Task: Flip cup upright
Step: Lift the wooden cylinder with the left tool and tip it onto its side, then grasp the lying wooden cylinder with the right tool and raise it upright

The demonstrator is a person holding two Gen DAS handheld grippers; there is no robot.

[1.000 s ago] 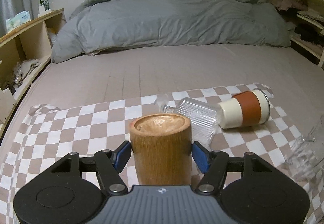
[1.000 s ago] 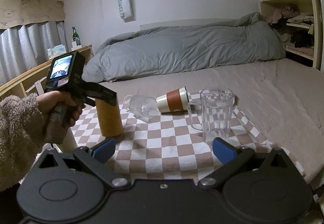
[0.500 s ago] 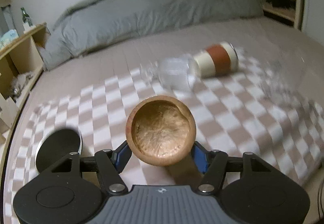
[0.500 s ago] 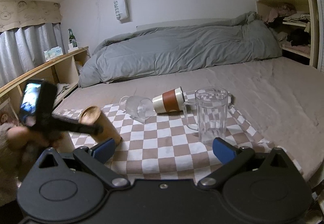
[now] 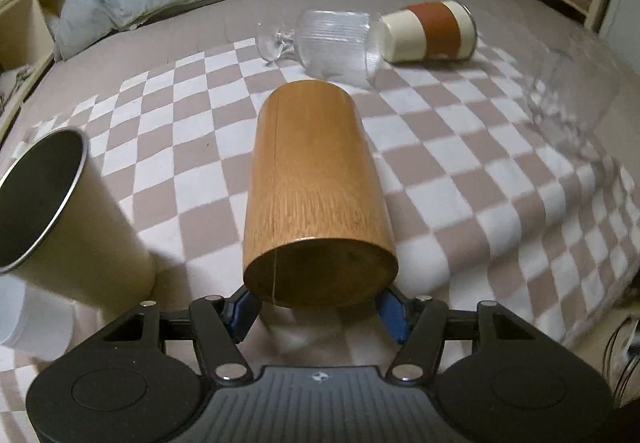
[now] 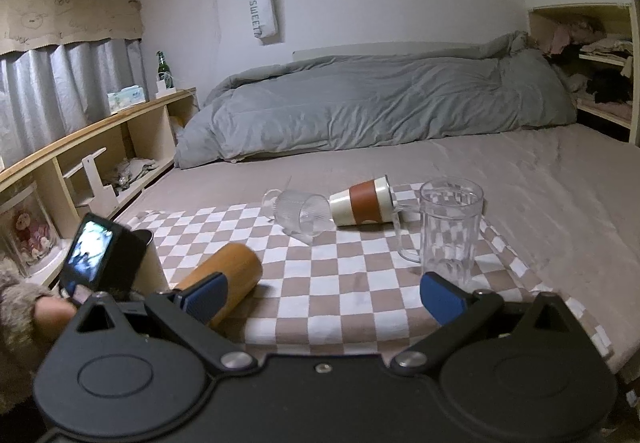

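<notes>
Left gripper (image 5: 318, 309): I am clamping the wooden cup (image 5: 316, 195) near its closer end, holding it tilted over the checkered cloth (image 5: 460, 179).
Right gripper (image 6: 322, 293): I am holding it spread wide, gripping nothing.
Cream tumbler (image 5: 60, 211): standing upright, just beside.
Clear mug (image 6: 450, 229): standing upright (looks done).
Progress: wooden cup in mid-turn, I judge.
Farther: ribbed glass (image 5: 334, 43) and banded cup (image 5: 430, 31) are lying sideways, left to flip.

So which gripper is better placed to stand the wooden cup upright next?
Left. The left gripper is shut on the wooden cup, which is tipped over the checkered cloth. The right gripper hangs open and empty, near the clear mug.
</notes>
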